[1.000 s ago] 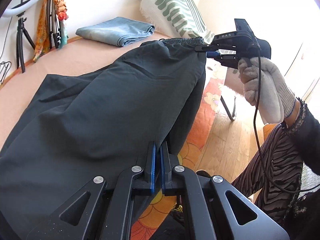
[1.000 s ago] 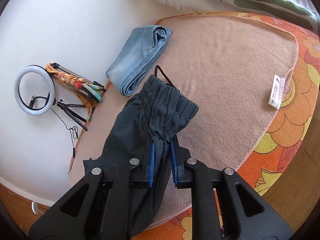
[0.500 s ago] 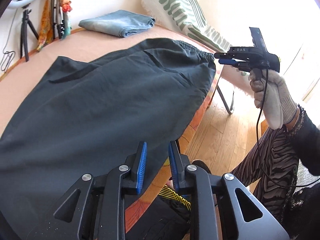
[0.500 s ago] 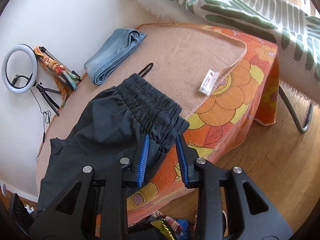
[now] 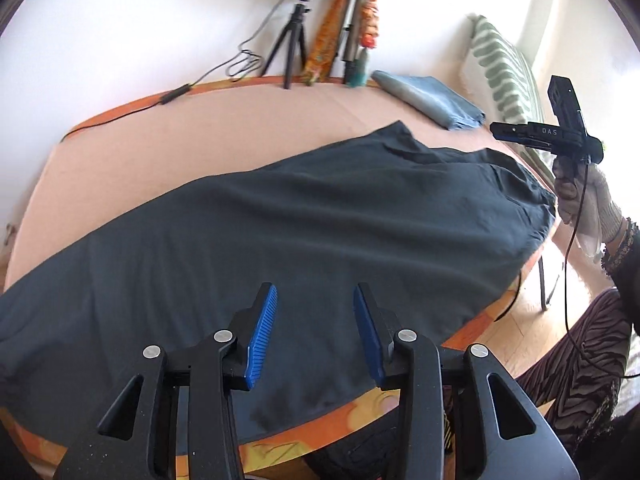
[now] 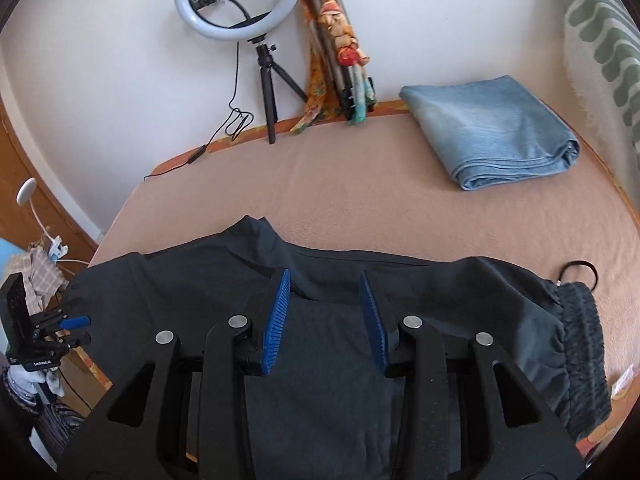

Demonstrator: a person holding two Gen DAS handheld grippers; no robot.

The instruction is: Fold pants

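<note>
The dark grey pants point(image 5: 304, 236) lie spread flat along the front of the bed, legs to the left, elastic waistband point(image 6: 580, 344) at the right end. My left gripper point(image 5: 314, 332) is open and empty, hovering over the pants near the bed's front edge. My right gripper point(image 6: 326, 320) is open and empty above the pants' upper part. In the left wrist view the right gripper point(image 5: 520, 136) is held up beyond the waistband end. In the right wrist view the left gripper point(image 6: 76, 330) shows at the far left.
Folded blue jeans point(image 6: 492, 132) lie at the back right of the tan blanket point(image 6: 360, 196). A ring light on a tripod point(image 6: 240, 0) and bundled items point(image 6: 340, 48) stand against the wall. A striped cushion point(image 5: 504, 72) is at the right. A black hair tie point(image 6: 580, 270) lies near the waistband.
Both grippers have let go of the pants and opened wide. The pants have dropped flat on the bed. Both grippers have pulled back and turned toward the wall.
</note>
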